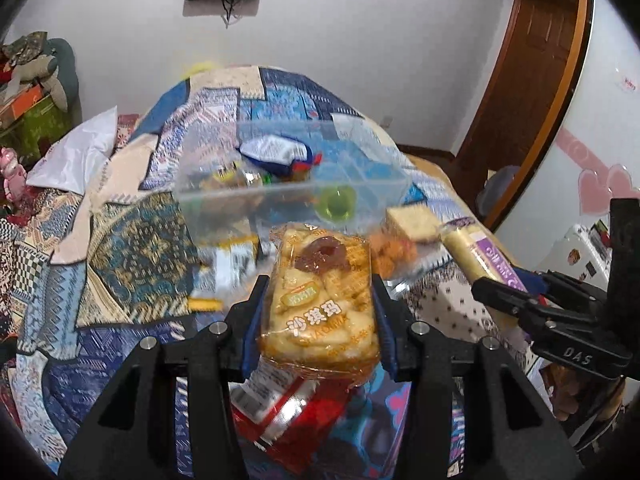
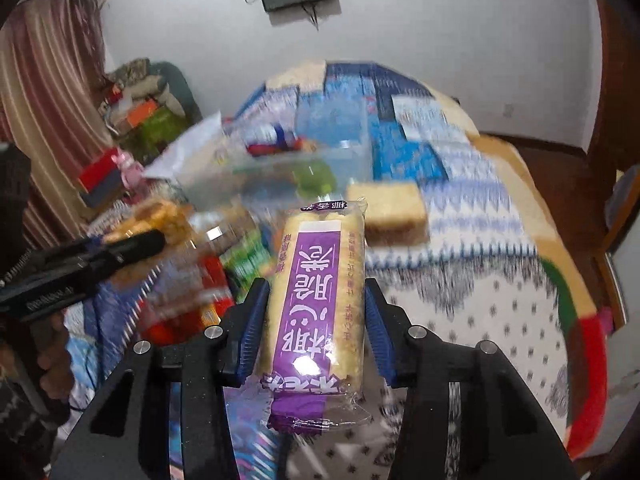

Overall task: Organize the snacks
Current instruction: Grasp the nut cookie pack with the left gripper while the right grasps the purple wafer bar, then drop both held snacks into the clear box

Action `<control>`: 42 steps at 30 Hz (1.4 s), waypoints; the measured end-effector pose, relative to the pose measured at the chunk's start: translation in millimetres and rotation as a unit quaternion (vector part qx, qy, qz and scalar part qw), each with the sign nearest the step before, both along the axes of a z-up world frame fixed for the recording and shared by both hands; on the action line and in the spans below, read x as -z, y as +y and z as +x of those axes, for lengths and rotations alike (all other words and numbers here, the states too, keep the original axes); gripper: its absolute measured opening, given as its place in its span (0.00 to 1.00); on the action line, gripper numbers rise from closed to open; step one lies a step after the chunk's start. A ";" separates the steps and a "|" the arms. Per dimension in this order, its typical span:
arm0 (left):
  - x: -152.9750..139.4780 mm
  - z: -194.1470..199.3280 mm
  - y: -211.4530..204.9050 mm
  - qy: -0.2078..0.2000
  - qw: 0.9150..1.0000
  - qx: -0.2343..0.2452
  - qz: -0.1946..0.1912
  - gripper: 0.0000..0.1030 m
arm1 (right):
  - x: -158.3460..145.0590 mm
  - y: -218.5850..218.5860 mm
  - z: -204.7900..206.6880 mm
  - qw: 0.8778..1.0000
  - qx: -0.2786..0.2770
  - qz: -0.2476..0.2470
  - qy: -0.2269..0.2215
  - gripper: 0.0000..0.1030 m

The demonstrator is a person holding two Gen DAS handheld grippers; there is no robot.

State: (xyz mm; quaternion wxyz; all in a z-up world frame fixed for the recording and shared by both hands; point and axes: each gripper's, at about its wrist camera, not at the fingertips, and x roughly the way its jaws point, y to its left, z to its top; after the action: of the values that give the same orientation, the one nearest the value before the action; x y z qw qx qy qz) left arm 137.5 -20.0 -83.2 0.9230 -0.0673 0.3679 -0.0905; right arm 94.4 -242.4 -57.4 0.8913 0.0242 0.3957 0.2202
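My left gripper [image 1: 320, 320] is shut on a clear-wrapped yellow sachima cake pack [image 1: 320, 296], held above the bed. My right gripper [image 2: 316, 324] is shut on a long purple-labelled cracker pack [image 2: 320, 292]; this pack also shows at the right of the left wrist view [image 1: 484, 260]. A clear plastic bin [image 1: 288, 184] stands ahead on the quilt with a blue-and-white snack bag [image 1: 276, 152] and small wrapped snacks inside; it shows blurred in the right wrist view [image 2: 304, 160]. A wrapped sponge cake slice [image 2: 388, 212] lies right of the bin.
A red snack bag [image 1: 280, 408] lies under my left gripper. Green and red packs [image 2: 240, 256] lie on the patterned quilt [image 1: 132, 240]. Boxes and clutter [image 1: 28, 108] stand at the left. A wooden door [image 1: 528, 60] is at the right.
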 end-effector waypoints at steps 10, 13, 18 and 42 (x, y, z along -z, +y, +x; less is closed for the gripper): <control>-23.4 35.2 22.2 -0.031 0.999 -0.022 -0.009 0.45 | -26.6 30.3 38.2 0.999 -0.009 0.010 -0.048 0.42; -27.4 50.6 31.9 -0.037 0.999 -0.032 -0.013 0.45 | -27.3 37.2 54.4 0.999 -0.008 0.011 -0.050 0.42; -26.5 78.3 48.4 -0.038 0.998 -0.049 -0.018 0.45 | -27.2 49.0 79.8 0.998 -0.007 0.006 -0.056 0.42; 32.9 176.3 66.2 0.003 0.998 -0.065 -0.004 0.45 | 22.3 79.7 166.7 0.999 0.005 -0.037 -0.019 0.42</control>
State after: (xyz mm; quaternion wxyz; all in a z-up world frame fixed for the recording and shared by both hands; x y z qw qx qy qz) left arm 313.9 46.2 -116.1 0.9255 -0.0951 0.3654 -0.0315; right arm 261.2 -162.8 -79.6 0.9000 -0.0107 0.3866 0.2011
